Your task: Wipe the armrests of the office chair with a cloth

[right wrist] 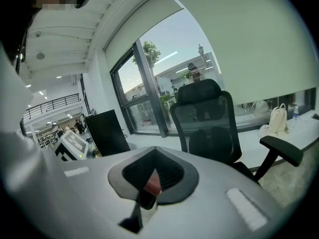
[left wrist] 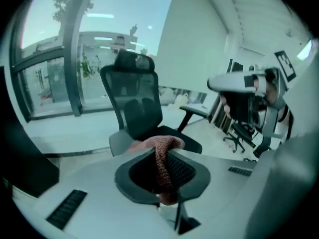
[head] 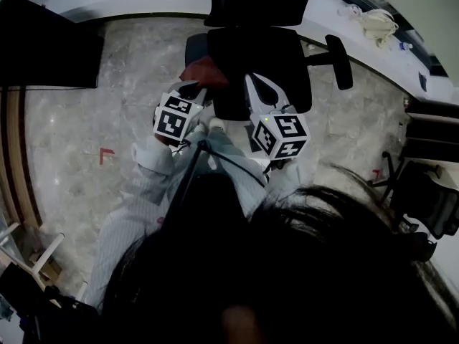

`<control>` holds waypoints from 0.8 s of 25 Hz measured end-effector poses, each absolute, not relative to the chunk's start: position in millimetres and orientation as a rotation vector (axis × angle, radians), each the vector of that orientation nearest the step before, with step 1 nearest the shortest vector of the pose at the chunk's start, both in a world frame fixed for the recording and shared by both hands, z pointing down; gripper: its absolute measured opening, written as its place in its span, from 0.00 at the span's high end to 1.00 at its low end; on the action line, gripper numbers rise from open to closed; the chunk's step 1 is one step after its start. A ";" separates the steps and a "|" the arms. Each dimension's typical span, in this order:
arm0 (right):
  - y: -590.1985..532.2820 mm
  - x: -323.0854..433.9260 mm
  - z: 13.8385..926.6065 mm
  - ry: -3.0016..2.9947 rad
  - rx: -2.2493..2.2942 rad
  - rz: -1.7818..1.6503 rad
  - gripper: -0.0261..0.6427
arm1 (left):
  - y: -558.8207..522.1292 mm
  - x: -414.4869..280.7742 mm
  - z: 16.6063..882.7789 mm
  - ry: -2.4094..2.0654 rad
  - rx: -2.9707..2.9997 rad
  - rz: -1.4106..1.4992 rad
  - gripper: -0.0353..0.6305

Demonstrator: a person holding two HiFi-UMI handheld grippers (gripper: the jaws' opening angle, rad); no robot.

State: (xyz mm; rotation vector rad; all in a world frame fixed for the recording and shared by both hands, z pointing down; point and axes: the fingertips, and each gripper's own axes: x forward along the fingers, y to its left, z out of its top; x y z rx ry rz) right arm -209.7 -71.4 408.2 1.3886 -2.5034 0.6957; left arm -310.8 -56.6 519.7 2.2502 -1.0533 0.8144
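Head view | left gripper (left wrist: pixel 160 182) jaws clamp cloth (head: pixel 204 72) by chair (head: pixel 262 56) armrest (head: pixel 193 49) | right gripper (right wrist: pixel 149 184) jaws closed, empty | step: approach | next: press cloth, stroke along armrest

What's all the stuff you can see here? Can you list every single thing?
chair: 1, black, in front of the person
armrests: 2, black, one on each side of the chair
cloth: 1, reddish, at the left-side armrest
screen: 1, black, standing at far left
floor mark: 1, red, on the grey floor at left
bag: 1, white, on the sill at upper right
second chair: 1, black, far right
hair: dark, bottom of the head view
sleeves: 2, light, below the grippers
left gripper: 1, white, shut on the cloth
right gripper: 1, white, shut, over the seat
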 end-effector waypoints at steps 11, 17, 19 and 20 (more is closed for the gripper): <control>-88.2 -229.7 262.0 -2.718 1.388 0.291 0.96 | -99.8 -338.0 263.1 -1.549 2.564 0.149 0.90; -71.3 -244.8 219.8 -2.795 1.368 0.158 0.96 | -83.9 -350.4 230.1 -1.605 2.559 0.054 0.90; -67.7 -247.0 219.8 -2.792 1.370 0.149 0.96 | -81.6 -351.9 232.5 -1.592 2.560 0.061 0.90; -66.9 -248.2 220.7 -2.790 1.371 0.153 0.96 | -80.9 -352.5 233.1 -1.588 2.566 0.065 0.90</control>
